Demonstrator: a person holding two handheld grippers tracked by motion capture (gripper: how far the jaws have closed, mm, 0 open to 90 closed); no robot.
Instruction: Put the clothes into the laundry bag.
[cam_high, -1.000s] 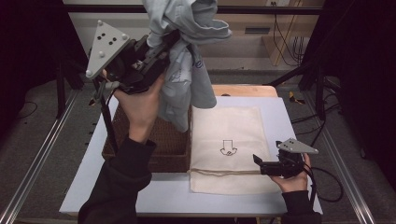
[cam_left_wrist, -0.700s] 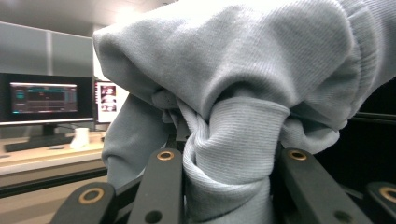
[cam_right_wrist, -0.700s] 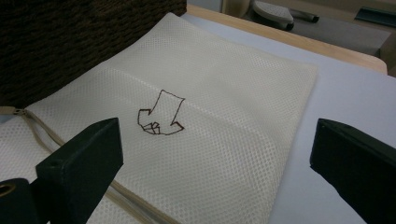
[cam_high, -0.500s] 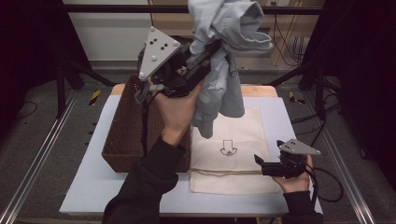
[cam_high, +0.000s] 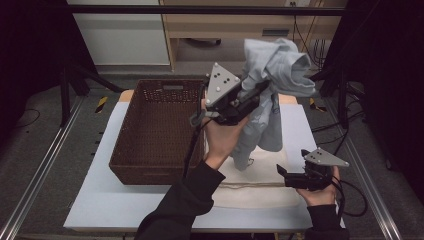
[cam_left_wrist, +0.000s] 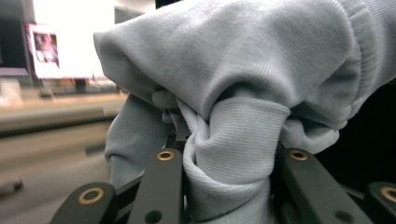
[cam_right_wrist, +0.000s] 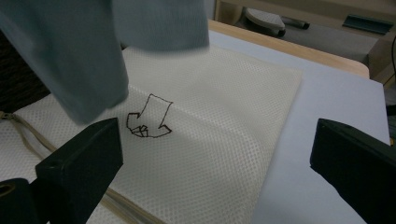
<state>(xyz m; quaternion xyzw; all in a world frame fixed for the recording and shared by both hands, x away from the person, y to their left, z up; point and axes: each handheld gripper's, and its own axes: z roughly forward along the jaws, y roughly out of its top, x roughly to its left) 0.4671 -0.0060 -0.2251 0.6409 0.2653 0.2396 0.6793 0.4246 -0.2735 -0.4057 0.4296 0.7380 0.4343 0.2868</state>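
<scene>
One pale grey garment (cam_high: 270, 100) hangs bunched from my left gripper (cam_high: 250, 97), whose jaws are clamped on a twisted fold of it, its hem dangling just over the white cloth bag (cam_high: 260, 172) on the worktop (cam_high: 100, 210), beside the wicker basket (cam_high: 155, 130). My right gripper (cam_high: 282, 175) rests wide open and empty at the bag's edge. With so little cloth pinched, I judge the garment could slip out or drag the bag askew.

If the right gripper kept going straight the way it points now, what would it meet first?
Probably the white cloth bag flat on the table; the open right gripper points across it, and the hanging grey garment lies further along, depth unclear.
</scene>
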